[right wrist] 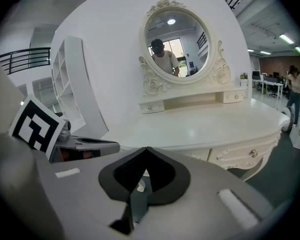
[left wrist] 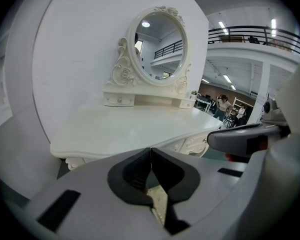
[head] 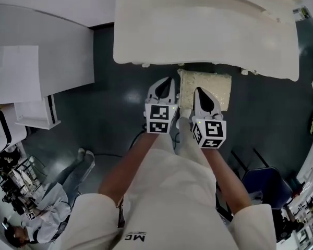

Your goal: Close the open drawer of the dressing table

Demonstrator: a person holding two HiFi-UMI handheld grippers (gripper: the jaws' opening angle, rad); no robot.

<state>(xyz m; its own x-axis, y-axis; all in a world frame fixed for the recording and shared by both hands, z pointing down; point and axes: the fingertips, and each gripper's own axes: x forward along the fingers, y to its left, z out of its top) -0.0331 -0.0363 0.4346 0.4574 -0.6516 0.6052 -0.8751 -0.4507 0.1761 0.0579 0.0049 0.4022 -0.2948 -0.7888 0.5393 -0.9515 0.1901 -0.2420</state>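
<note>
The white dressing table fills the top of the head view, and its top hides the drawer fronts there. Carved drawer fronts with knobs show under the table edge in the right gripper view, and again as drawer fronts in the left gripper view; none looks pulled out from here. My left gripper and right gripper hang side by side short of the table's front edge. In their own views the left gripper and right gripper are shut on nothing.
A cream cushioned stool stands under the grippers, by the table front. An oval mirror rises at the table's back. A white shelf unit is at the left, a seated person at bottom left, a dark chair at lower right.
</note>
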